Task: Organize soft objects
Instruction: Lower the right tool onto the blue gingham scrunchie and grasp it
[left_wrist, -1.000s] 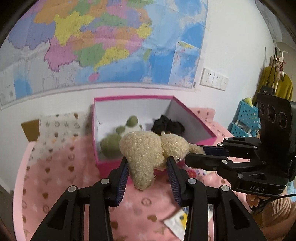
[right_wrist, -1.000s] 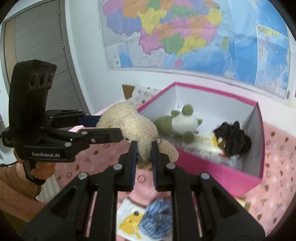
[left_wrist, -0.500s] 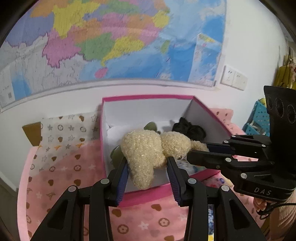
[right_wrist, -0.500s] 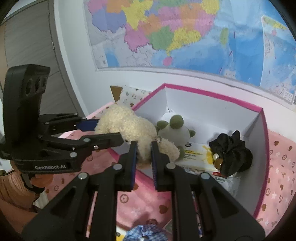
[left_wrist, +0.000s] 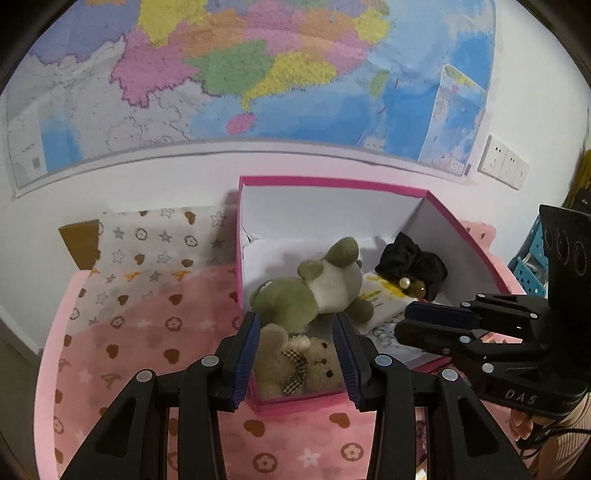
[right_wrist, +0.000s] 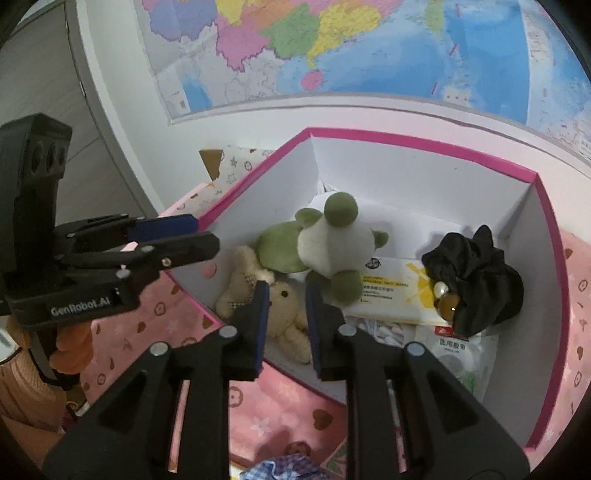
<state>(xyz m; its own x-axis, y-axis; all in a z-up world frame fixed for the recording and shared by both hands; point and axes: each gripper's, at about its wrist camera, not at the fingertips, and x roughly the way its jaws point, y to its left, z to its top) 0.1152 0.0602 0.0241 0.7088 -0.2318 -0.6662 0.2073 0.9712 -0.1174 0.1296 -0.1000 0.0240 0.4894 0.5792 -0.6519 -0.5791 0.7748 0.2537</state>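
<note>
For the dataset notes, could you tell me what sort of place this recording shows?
Probably a home bedroom or child's room: a large wall map, a pink heart-print blanket, and a pink box of soft toys such as the beige teddy.

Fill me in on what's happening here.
A person with two handheld grippers is packing soft toys into the pink box. The tan bear now lies inside, beside the green plush and a black scrunchie. The left gripper and right gripper both hover open over the bear, gripping nothing.
</note>
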